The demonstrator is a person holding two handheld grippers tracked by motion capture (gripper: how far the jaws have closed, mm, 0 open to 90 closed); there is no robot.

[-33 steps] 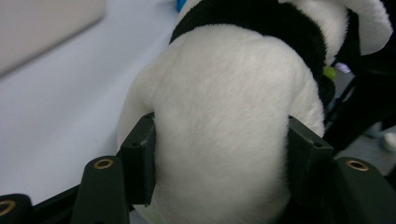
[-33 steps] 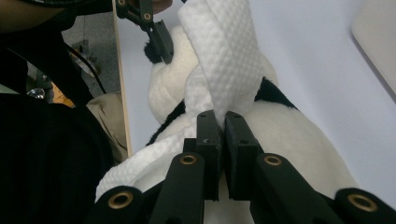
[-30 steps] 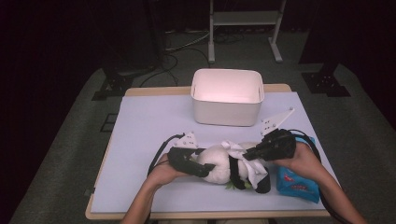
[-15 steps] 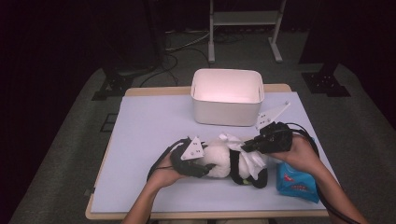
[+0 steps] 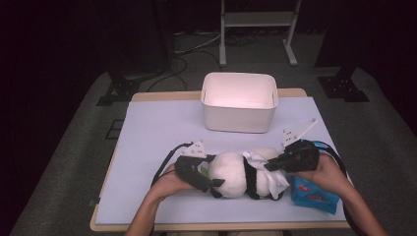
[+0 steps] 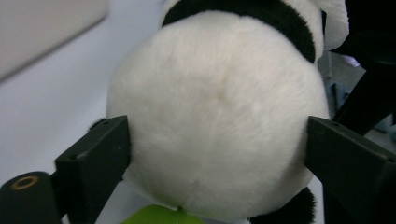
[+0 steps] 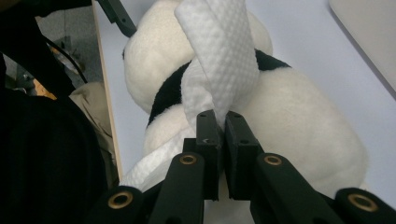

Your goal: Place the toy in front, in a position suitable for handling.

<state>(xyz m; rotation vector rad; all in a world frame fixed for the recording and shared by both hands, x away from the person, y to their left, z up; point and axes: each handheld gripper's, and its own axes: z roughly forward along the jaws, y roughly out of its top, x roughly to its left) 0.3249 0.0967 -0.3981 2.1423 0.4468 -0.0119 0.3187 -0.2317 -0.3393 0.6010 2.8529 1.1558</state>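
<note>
A black-and-white panda plush (image 5: 231, 174) lies near the table's front edge, between my two grippers. My left gripper (image 5: 214, 171) is at its left end; its jaws have just been opening and now stand wide on either side of the round white part (image 6: 219, 116), whose fur reaches both pads. My right gripper (image 5: 269, 167) comes in from the right and is shut on a white textured wipe (image 7: 219, 56). The wipe drapes over the plush's black band (image 7: 168, 93).
A white open bin (image 5: 239, 115) stands at the back middle of the pale mat (image 5: 157, 132). A blue wipe pack (image 5: 312, 194) lies under my right hand. Something green (image 6: 159, 214) pokes out beneath the plush. The table's front edge is close.
My left gripper has shifted to the plush's left end and its jaws have spread around it. The right gripper has dipped slightly, still shut on the wipe.
</note>
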